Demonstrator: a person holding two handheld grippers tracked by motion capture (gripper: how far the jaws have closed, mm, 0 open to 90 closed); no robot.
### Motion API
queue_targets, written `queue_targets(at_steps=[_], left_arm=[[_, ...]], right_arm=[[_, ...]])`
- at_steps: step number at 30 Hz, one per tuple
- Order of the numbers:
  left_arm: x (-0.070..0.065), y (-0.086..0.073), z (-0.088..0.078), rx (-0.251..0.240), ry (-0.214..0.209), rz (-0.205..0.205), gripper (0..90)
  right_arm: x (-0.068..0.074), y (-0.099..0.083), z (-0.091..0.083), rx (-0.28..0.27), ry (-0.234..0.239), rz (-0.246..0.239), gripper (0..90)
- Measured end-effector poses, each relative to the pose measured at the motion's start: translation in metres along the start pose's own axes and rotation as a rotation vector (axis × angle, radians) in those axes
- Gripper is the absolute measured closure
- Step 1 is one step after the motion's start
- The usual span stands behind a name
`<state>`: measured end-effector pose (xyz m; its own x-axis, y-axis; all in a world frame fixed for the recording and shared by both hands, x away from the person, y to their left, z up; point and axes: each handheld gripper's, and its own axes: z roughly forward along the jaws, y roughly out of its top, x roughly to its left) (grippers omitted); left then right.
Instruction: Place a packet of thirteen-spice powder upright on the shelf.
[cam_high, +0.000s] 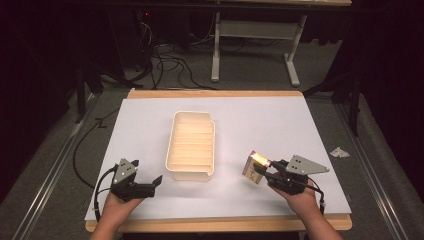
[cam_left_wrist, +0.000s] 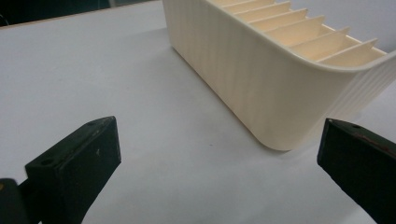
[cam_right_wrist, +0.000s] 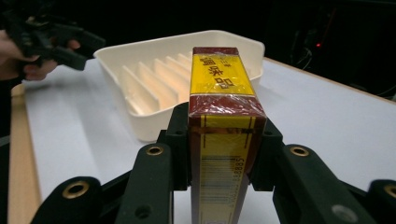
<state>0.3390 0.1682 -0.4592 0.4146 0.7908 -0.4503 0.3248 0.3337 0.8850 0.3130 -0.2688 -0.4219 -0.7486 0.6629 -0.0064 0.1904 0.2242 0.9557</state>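
A cream tray (cam_high: 192, 175) with several slatted slots stands in the middle of the white sheet. My right gripper (cam_high: 264, 172), at the tray's right, is shut on a yellow and dark red box (cam_high: 253, 168), held upright off the sheet. Along the jaws, the right gripper (cam_right_wrist: 223, 140) clamps the box (cam_right_wrist: 222, 79) by its sides, with the tray (cam_right_wrist: 154, 130) behind it. My left gripper (cam_high: 156, 184) rests near the tray's front left corner. Its jaws stand wide apart, the left gripper (cam_left_wrist: 217, 156) open, with the tray's ribbed wall (cam_left_wrist: 261, 79) just ahead.
The white sheet (cam_high: 280, 125) covers a wooden table whose edge (cam_high: 215, 223) runs along the front. A scrap of crumpled paper (cam_high: 340, 152) lies on the floor at right. Cables and another table's legs (cam_high: 215, 50) are behind.
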Motion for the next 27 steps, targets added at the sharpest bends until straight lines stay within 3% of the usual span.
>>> queue_targets(at_steps=[5,9,16,27], left_arm=[[-0.001,0.000,0.000,0.001,-0.008,-0.002,0.3],[-0.001,-0.001,0.000,0.003,-0.009,0.002,0.3],[-0.001,-0.001,0.000,0.002,-0.013,-0.004,0.3],[-0.001,0.000,-0.002,-0.008,-0.013,-0.011,0.3]], right_arm=[[-0.005,0.005,0.005,-0.023,-0.051,0.012,68.3],[-0.006,0.009,0.010,-0.030,-0.057,0.007,68.2],[-0.011,0.018,0.021,-0.038,-0.029,0.008,68.3],[-0.015,0.040,0.043,-0.051,0.046,-0.030,68.3]])
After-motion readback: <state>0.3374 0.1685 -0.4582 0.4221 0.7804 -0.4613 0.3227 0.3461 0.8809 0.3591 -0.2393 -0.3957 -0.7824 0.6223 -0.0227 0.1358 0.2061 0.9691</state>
